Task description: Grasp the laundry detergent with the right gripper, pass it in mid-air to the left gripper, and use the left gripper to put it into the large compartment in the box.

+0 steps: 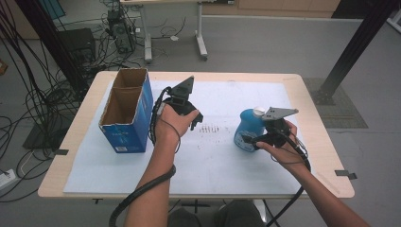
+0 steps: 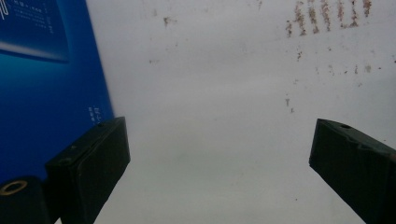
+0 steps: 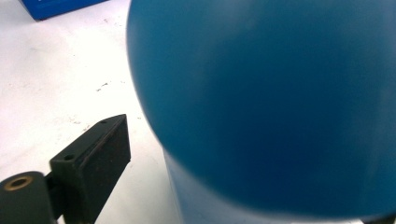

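Observation:
A round blue bottle [image 1: 249, 128] with a white cap stands on the white mat [image 1: 213, 165] at the right. My right gripper [image 1: 246, 140] reaches it from the near right. In the right gripper view the bottle [image 3: 280, 102] sits between the jaws; the left finger [image 3: 93, 158] stands a small gap off its side and the other finger is hidden behind it. My left gripper [image 1: 196, 120] hovers mid-table beside an open-topped blue cardboard box [image 1: 124, 137]. Its jaws [image 2: 219, 135] are wide open over bare mat, the box wall [image 2: 46, 93] just left of them.
The mat covers most of a light wooden table [image 1: 75, 142]. Faint brown marks [image 1: 215, 128] stain the mat between the grippers. Behind the table are a desk's legs [image 1: 201, 45], tangled cables [image 1: 42, 99] at the left and a black post [image 1: 350, 52] at the right.

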